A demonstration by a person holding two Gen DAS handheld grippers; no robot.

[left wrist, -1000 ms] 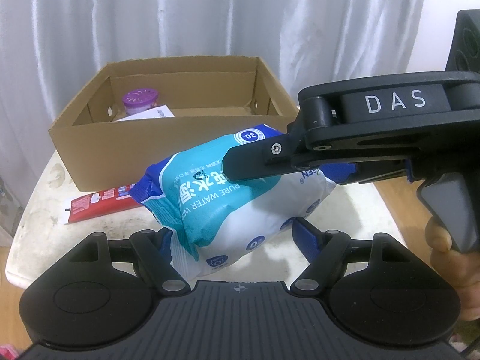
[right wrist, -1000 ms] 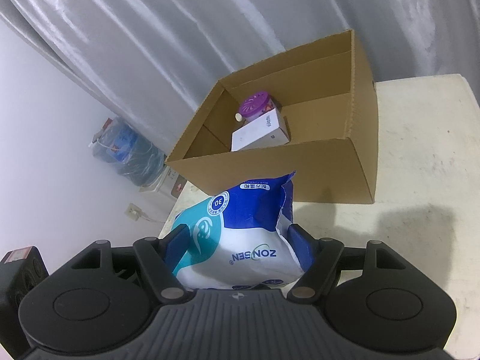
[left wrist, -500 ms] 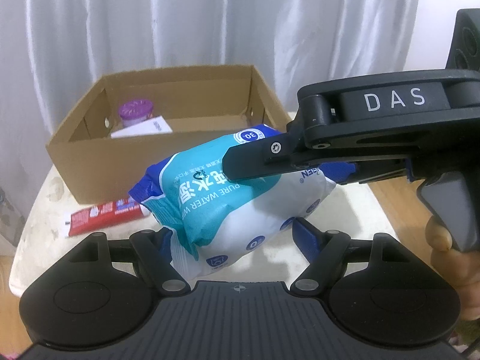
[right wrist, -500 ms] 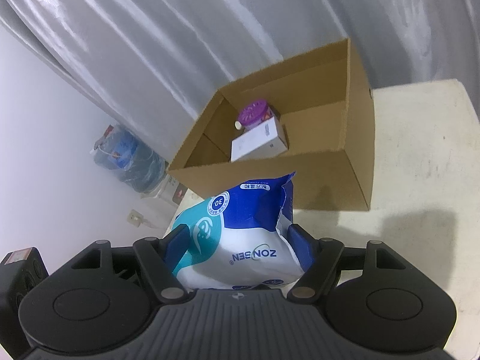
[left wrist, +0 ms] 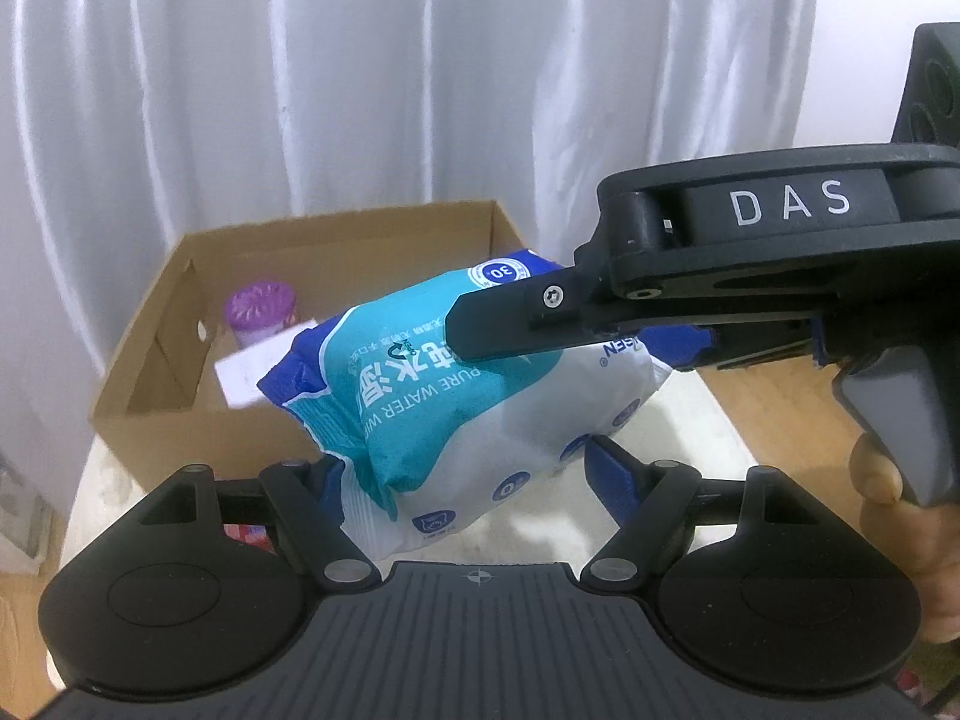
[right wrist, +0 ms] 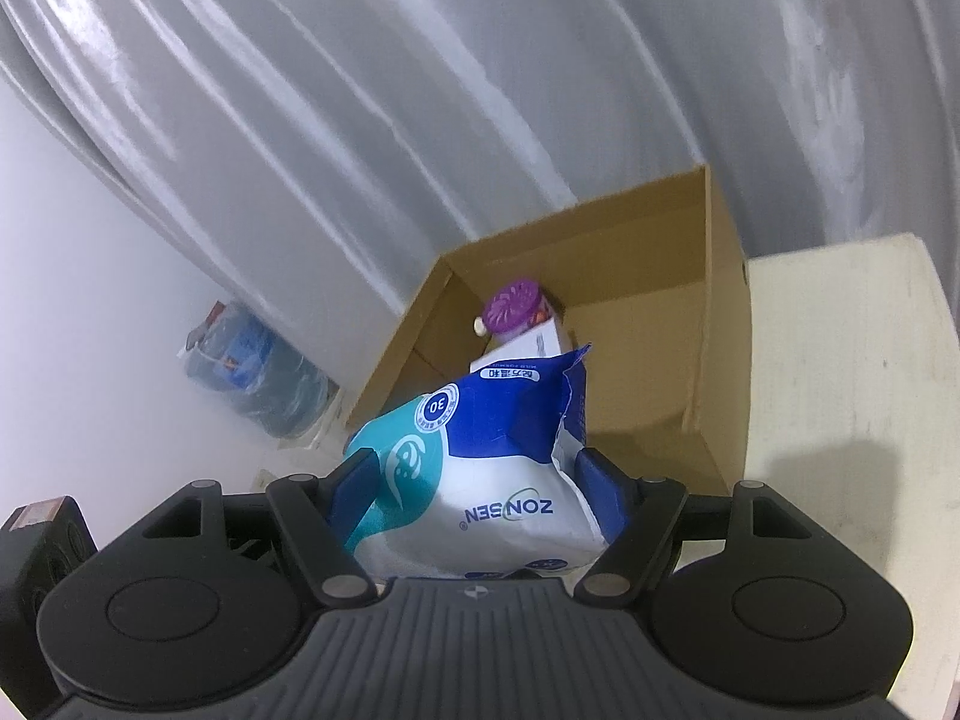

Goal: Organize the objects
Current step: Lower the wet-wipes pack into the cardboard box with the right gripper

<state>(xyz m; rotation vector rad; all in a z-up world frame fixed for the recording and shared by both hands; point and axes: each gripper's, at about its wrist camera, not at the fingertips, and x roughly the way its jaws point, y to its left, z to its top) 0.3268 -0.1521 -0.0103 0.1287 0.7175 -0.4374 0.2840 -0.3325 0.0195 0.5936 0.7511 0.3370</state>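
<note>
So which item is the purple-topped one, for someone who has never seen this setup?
Find the open cardboard box on the pale table, in front of the white curtain. In its far corner stands a small round container beside a flat white carton. It is the only thing there with a purple patterned lid.

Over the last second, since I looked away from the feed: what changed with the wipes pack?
Both grippers, left and right, lifted the wipes pack higher and carried it toward the cardboard box; it now overlaps the box's near wall. The grip stayed as it was: both remain shut on the pack. The purple-lidded jar and white carton lie unmoved inside.
</note>
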